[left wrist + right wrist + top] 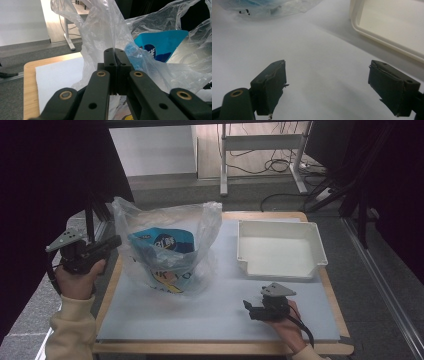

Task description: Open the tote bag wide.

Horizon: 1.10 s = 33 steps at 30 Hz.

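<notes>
A clear plastic bag (200, 227) stands on the left half of the mat, with a blue snack packet (162, 242) inside it. My left gripper (115, 243) reaches in from the left at the bag's near handle. In the left gripper view, the left gripper (115, 53) has its jaws pressed together, pinching a fold of the bag's film (107, 30), and the blue packet (162, 43) shows just behind. My right gripper (250, 309) rests low on the mat at the front right, away from the bag. In its own view the right gripper (327, 75) is open with nothing between its jaws.
A shallow white tray (320, 251) sits at the back right of the mat, just beyond the right gripper; its rim (384, 37) shows in the right gripper view. The pale mat (200, 315) covers a wooden table (215, 348). Desk legs and cables lie on the floor behind.
</notes>
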Available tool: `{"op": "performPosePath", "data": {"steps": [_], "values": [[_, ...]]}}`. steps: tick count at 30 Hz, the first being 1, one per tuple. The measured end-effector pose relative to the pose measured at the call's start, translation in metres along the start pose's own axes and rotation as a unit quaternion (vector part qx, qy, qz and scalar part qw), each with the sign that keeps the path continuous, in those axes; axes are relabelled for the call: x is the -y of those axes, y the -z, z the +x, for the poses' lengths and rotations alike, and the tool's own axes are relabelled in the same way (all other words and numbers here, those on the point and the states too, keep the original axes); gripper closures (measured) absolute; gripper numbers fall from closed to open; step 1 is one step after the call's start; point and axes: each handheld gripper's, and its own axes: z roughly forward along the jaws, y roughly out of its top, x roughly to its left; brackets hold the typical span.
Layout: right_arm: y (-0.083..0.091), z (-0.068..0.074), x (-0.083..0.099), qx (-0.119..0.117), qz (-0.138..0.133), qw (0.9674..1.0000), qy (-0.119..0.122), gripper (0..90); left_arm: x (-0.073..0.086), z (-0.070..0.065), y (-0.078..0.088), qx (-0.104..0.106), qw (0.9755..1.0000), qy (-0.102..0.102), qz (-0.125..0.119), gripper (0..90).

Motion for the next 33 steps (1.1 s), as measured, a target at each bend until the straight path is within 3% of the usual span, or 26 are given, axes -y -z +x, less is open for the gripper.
{"op": "performPosePath", "data": {"steps": [17, 33], "values": [[0.006, 0.001, -0.008, -0.015, -0.02, 0.9997, -0.002, 17.5, 0.003, -0.001, 0.004, 0.004, 0.9999, 0.001, -0.014, 89.7], [0.018, 0.016, -0.071, -0.052, -0.083, 0.995, 0.015, 25.0, 0.006, 0.008, 0.006, 0.014, 0.9996, 0.01, -0.021, 89.9]]}}
